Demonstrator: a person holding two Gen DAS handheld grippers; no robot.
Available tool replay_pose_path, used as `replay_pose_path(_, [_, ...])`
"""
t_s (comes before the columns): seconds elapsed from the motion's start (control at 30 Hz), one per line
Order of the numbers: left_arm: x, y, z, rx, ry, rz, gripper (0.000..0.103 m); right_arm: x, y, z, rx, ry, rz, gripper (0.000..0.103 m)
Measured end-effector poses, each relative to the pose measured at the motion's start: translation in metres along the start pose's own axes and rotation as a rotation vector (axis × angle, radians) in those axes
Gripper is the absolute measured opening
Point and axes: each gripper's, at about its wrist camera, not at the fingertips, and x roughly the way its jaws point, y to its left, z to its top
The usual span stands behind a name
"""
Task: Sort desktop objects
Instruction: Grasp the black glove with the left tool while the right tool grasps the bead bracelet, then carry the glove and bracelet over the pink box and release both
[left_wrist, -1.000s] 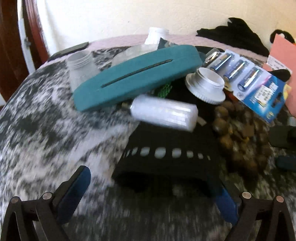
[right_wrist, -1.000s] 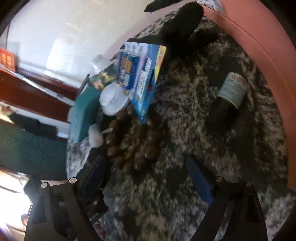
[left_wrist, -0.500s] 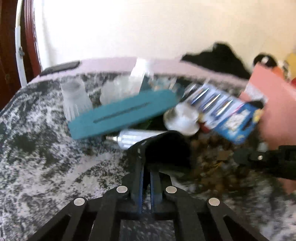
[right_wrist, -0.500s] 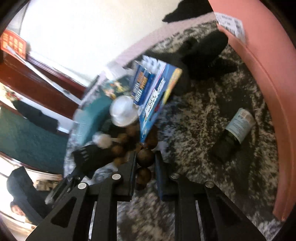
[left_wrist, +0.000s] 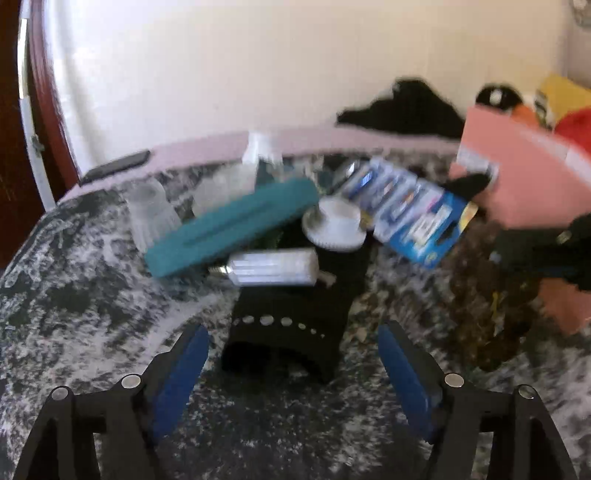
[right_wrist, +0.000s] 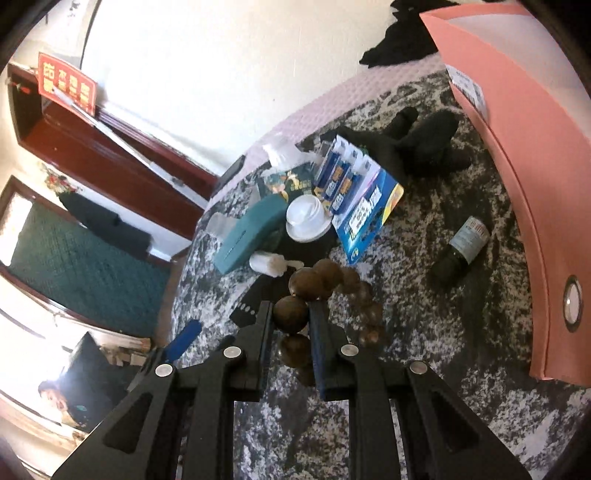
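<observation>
Mottled grey-and-black cloth (right_wrist: 424, 332) covers the table, where the right gripper (right_wrist: 291, 317) has its blue pads closed on one bead of a brown wooden bead string (right_wrist: 332, 291), which trails across the cloth before a pink box (right_wrist: 517, 155). Beside it, the left gripper (left_wrist: 291, 354) hangs spread wide and empty above a black perforated strap (left_wrist: 291, 325), beyond which lie a white ribbed cylinder (left_wrist: 273, 266), a teal case (left_wrist: 232, 230) and a blue battery pack (left_wrist: 413, 218).

A cream wall (left_wrist: 258, 74) stands behind the table; a dark red door frame (right_wrist: 110, 147) carries a red sign (right_wrist: 66, 83), beside green carpet (right_wrist: 85, 269).
</observation>
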Motion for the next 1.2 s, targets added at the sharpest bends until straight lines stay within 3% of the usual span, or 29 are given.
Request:
replay_pose_path(0.2, [0.053,0.001,0.005,-0.024,0.065,0.069,0.085,0.017,0.001,0.000,-0.017,0.033,-0.012,0.020])
replay_pose_path(0.27, [0.061,0.006,0.007,-0.071,0.062,0.042,0.084,0.021,0.001,0.001,-0.026,0.041,-0.022,0.020])
replay_pose_path(0.37, [0.067,0.012,0.008,-0.127,0.082,-0.049,0.021,0.023,-0.001,0.003,-0.028,0.043,-0.036,0.020])
replay_pose_path(0.4, [0.059,0.011,0.010,-0.128,0.068,-0.060,0.012,0.024,-0.002,0.003,-0.027,0.042,-0.039,0.020])
replay_pose_path(0.9, [-0.093,-0.006,0.045,-0.092,-0.209,-0.132,0.010,-0.028,0.019,-0.003,-0.048,-0.051,0.024,0.020])
replay_pose_path(1.2, [-0.158,-0.011,0.053,-0.082,-0.312,-0.131,0.011,-0.079,0.041,-0.010,-0.086,-0.135,0.083,0.020])
